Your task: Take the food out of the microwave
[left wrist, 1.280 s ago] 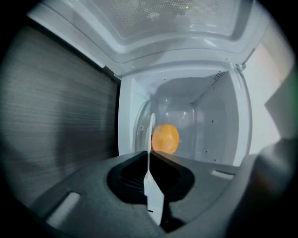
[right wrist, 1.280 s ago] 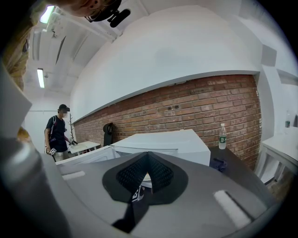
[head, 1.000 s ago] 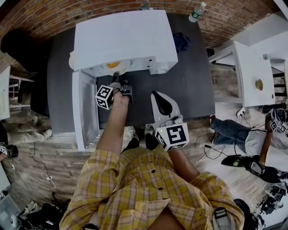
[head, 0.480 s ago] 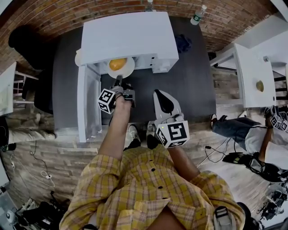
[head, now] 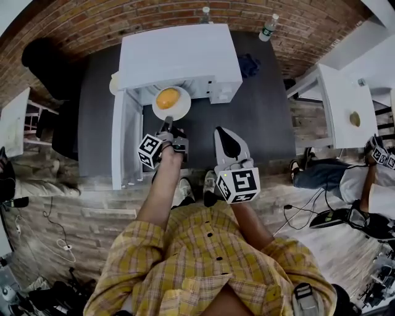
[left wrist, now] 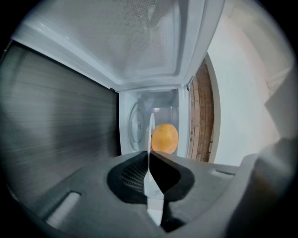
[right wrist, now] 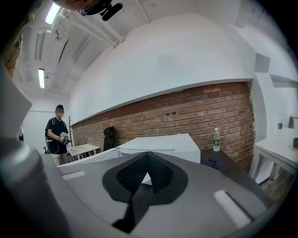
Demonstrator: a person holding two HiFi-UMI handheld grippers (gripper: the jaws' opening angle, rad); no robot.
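The white microwave [head: 179, 55] stands on a dark table [head: 259, 111] with its door [head: 125, 139] swung open to the left. A white plate [head: 183, 106] carrying round orange food [head: 168, 97] sits just outside the microwave's opening. My left gripper [head: 167, 121] is shut on the plate's near rim. In the left gripper view the plate [left wrist: 151, 132] shows edge-on between the shut jaws of that gripper [left wrist: 150, 155], with the food [left wrist: 164, 138] beyond them. My right gripper [head: 220, 131] hovers over the table to the right, shut and empty; the right gripper view shows its jaws [right wrist: 148, 159] closed.
Two water bottles [head: 268, 28] [head: 204, 10] stand at the table's far edge, and a dark cloth [head: 249, 58] lies beside the microwave. A white side table [head: 339, 99] is at right, with a person seated on the floor [head: 345, 185] near it. Another person [right wrist: 58, 135] stands far left.
The plate with the orange food has come out from the microwave's opening toward me, drawn by my left gripper. My right gripper has barely shifted.
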